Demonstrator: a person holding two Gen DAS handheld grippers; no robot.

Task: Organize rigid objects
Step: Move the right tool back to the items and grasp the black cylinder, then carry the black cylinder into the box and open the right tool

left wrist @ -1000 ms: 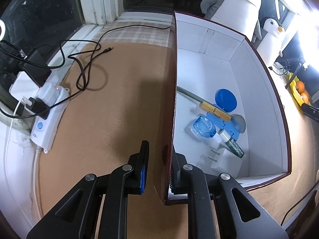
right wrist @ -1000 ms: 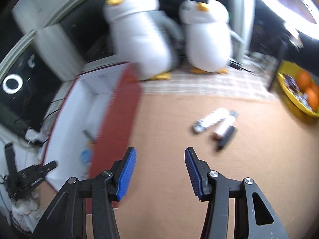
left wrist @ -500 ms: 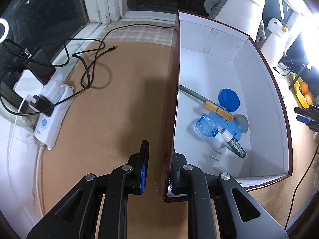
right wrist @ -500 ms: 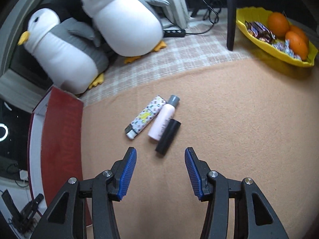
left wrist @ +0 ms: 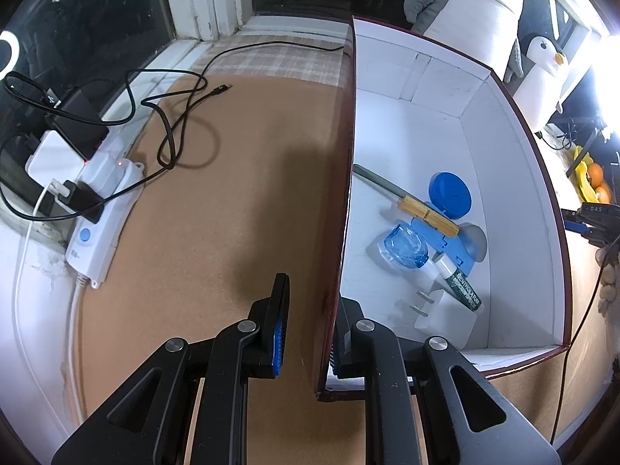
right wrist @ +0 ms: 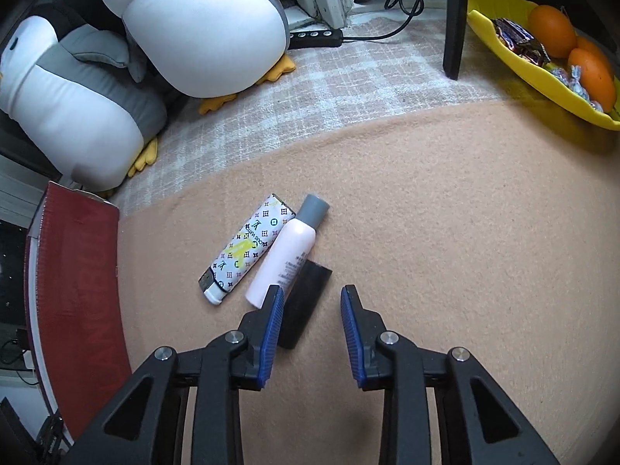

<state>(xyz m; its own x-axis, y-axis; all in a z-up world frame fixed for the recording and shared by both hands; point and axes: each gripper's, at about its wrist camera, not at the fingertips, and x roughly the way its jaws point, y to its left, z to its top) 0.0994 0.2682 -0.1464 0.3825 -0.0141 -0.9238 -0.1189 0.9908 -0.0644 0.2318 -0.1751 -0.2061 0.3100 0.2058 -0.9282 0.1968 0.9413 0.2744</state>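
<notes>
Your right gripper (right wrist: 310,310) hangs over the black bar (right wrist: 306,302) on the blanket — jaws just narrowing, part open, nothing pinched. Its long axis runs away from you, tilted right. Your left gripper (left wrist: 308,325) stays clamped on the box wall (left wrist: 341,232).

Left tool (left wrist: 306,325) clamped; right tool (right wrist: 310,325) narrowing, jaws apart.

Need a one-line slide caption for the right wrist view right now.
Right gripper, jaws closing but not gripping, descends over a black tube lying beside a pink bottle and patterned lighter.
</notes>
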